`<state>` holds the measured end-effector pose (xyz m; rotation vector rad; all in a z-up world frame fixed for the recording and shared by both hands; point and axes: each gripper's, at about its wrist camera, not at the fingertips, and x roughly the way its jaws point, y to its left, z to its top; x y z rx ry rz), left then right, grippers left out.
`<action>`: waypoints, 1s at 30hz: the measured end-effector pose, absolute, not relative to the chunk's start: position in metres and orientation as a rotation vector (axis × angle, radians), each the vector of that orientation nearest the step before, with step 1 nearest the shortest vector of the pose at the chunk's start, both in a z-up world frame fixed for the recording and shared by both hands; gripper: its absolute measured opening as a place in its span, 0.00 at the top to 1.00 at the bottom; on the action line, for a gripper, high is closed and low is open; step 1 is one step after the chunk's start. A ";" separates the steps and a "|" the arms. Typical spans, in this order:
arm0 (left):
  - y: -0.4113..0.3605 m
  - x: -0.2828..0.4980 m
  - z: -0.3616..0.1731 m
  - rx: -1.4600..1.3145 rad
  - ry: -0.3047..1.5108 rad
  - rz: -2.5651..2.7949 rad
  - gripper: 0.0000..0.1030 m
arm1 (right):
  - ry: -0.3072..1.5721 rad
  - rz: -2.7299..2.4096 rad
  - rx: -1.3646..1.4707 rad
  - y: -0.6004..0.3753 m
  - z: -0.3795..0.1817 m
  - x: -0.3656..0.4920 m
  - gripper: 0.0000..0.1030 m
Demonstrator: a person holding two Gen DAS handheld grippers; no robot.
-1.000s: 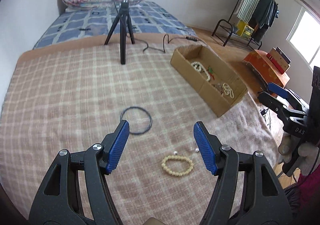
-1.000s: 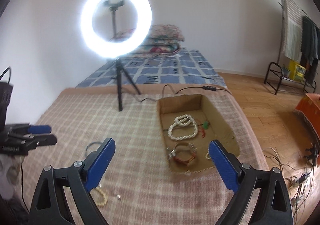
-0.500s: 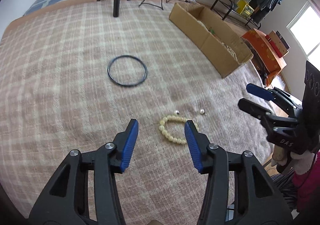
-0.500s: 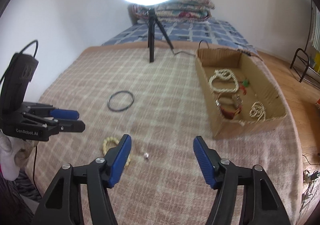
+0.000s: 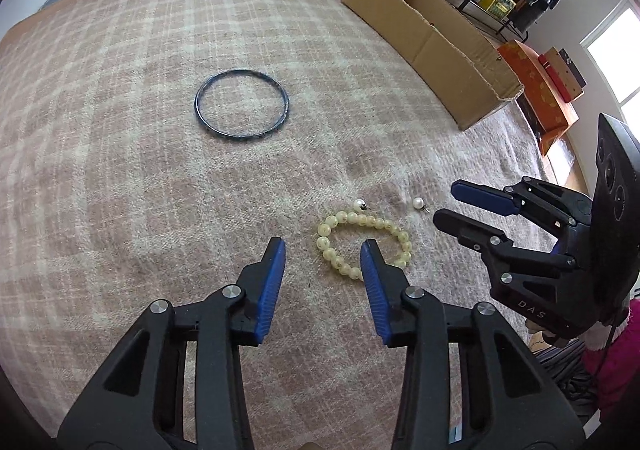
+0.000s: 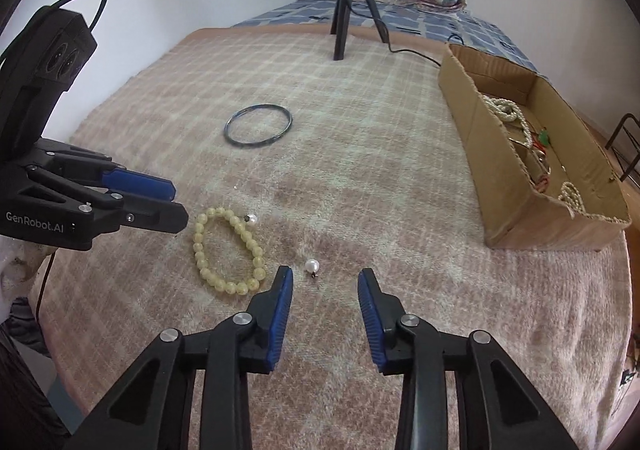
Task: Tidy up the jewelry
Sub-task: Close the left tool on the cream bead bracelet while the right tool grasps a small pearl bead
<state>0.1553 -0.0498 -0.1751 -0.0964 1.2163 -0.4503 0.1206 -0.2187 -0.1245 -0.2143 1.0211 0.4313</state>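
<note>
A yellow bead bracelet [image 5: 362, 240] [image 6: 228, 250] lies on the plaid blanket. Two pearl earrings lie beside it: one [image 5: 360, 205] [image 6: 251, 218] touches its rim, the other [image 5: 419, 203] [image 6: 311, 265] lies apart. A dark bangle [image 5: 241, 109] [image 6: 258, 125] lies farther off. My left gripper [image 5: 323, 246] [image 6: 172, 204] is open, low over the blanket, its right finger over the bracelet. My right gripper [image 6: 325, 276] [image 5: 448, 202] is open and empty, just short of the loose pearl earring.
An open cardboard box [image 6: 516, 170] [image 5: 428, 42] at the right holds pearl necklaces and other jewelry. A black tripod [image 6: 344, 6] and its cable stand at the far end. The blanket's edge drops off at the right, with an orange box [image 5: 536, 90] beyond.
Both grippers have dropped down and forward toward the blanket. The left has narrowed and now reaches the bracelet. The right has narrowed and closed in on the loose pearl earring.
</note>
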 end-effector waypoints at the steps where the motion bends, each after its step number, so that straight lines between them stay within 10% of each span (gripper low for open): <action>1: -0.051 0.156 -0.176 -0.095 1.219 -0.452 0.62 | 1.024 0.436 -0.217 -0.217 -0.126 0.122 0.69; 30: -0.074 0.163 -0.203 0.018 1.226 -0.426 0.76 | 1.038 0.470 -0.303 -0.197 -0.146 0.135 0.86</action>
